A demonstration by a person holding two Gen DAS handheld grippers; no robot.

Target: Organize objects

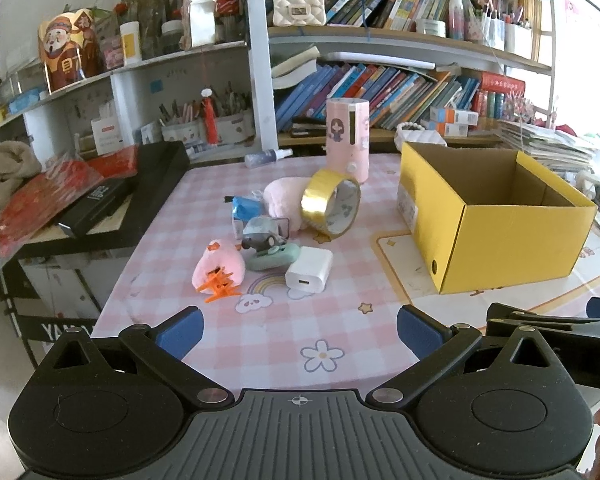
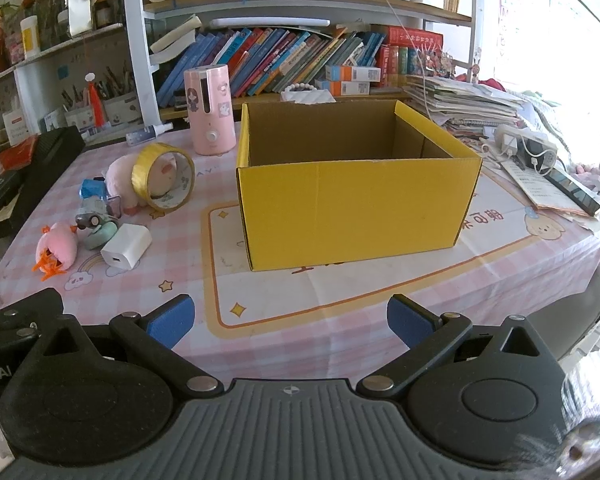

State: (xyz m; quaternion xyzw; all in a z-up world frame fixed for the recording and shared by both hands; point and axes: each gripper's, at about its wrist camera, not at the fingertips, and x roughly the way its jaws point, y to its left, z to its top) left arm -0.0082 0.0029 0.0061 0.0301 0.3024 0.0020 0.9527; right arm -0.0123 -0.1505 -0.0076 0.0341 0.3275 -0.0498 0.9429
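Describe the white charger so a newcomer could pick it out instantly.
Start at the open yellow cardboard box on the pink checked tablecloth; a cluster of small items lies to its left. The white USB wall charger sits at the cluster's near edge, beside the mint-based toy car figurine. It is the only plain white, hard-edged block there, with one port slot facing the camera.
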